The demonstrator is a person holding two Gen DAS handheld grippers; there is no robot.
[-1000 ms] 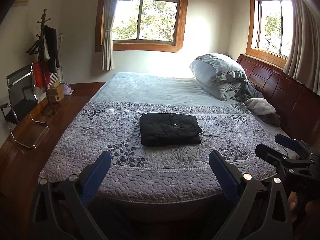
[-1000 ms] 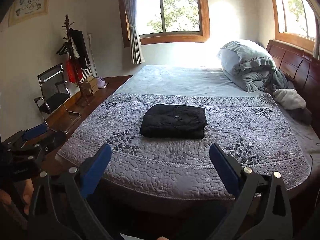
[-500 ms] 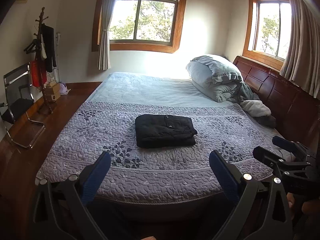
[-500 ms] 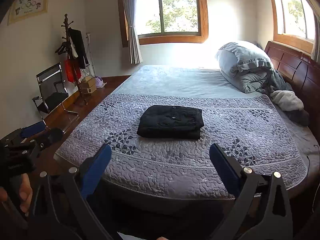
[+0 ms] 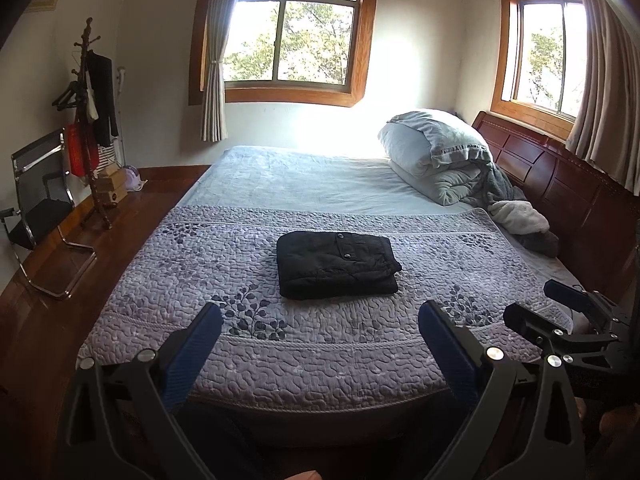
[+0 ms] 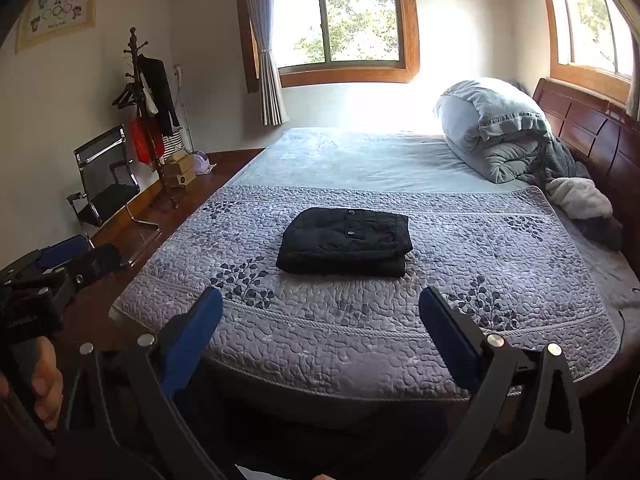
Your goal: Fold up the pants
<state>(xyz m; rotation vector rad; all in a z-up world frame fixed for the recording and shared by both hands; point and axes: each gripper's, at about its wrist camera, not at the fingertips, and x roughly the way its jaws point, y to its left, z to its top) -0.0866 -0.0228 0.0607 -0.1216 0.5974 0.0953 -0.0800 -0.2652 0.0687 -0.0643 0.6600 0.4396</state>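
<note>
The black pants point(image 5: 336, 264) lie folded in a neat rectangle on the purple quilted bedspread point(image 5: 200, 276), near the middle of the bed; they also show in the right wrist view point(image 6: 346, 242). My left gripper point(image 5: 320, 340) is open and empty, held back over the bed's near edge. My right gripper point(image 6: 320, 324) is open and empty, also back from the pants. The right gripper shows at the right of the left wrist view point(image 5: 552, 304), and the left gripper at the left of the right wrist view point(image 6: 80, 256).
Rolled grey bedding point(image 5: 436, 156) and a white fleece point(image 5: 520, 218) lie by the wooden headboard point(image 5: 560, 184). A chair point(image 5: 40, 208), coat rack point(image 5: 90, 120) and boxes point(image 5: 110, 186) stand on the wooden floor at left.
Both grippers have drawn back and tilted slightly, so the bed and pants sit a little farther off. The pants have not moved. Both grippers stay open.
</note>
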